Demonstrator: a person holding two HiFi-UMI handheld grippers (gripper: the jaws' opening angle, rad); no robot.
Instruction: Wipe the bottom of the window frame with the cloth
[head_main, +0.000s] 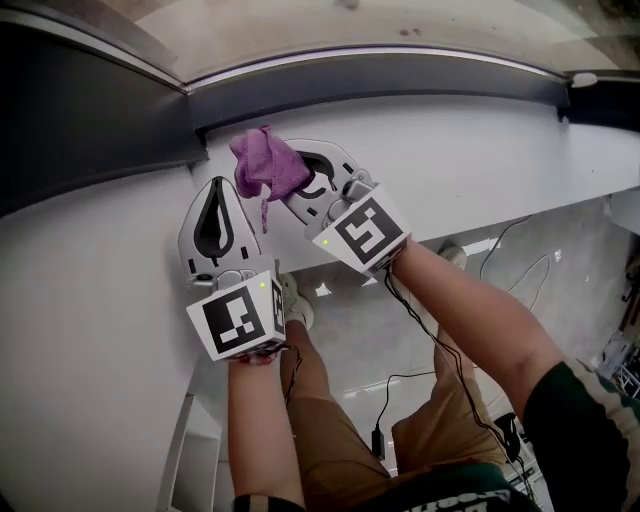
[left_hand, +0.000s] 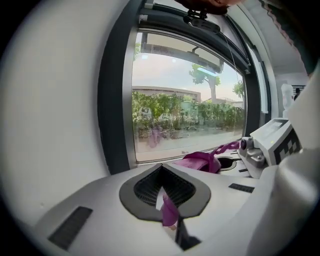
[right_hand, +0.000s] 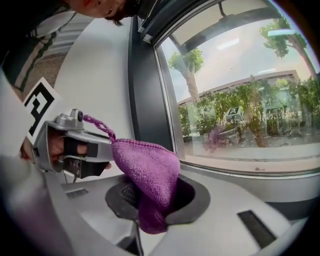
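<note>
A purple knitted cloth (head_main: 268, 165) (right_hand: 147, 170) sits bunched on the white sill (head_main: 480, 150), just below the dark bottom rail of the window frame (head_main: 380, 75) (right_hand: 240, 172). My right gripper (head_main: 296, 172) (right_hand: 152, 210) is shut on the cloth's lower part. A braided purple cord (head_main: 265, 212) hangs from the cloth between the two grippers. My left gripper (head_main: 217, 188) (left_hand: 162, 185) lies on the sill just left of it, its jaws closed with a purple strip (left_hand: 168, 211) pinched between them. The left gripper view shows the cloth (left_hand: 200, 161) ahead on the right.
The dark frame's upright (head_main: 90, 120) (left_hand: 112, 120) stands left of the grippers. The sill's front edge drops to the floor (head_main: 560, 260), where black cables (head_main: 400, 380) trail by the person's legs and shoes. The glass (left_hand: 185, 100) shows trees outside.
</note>
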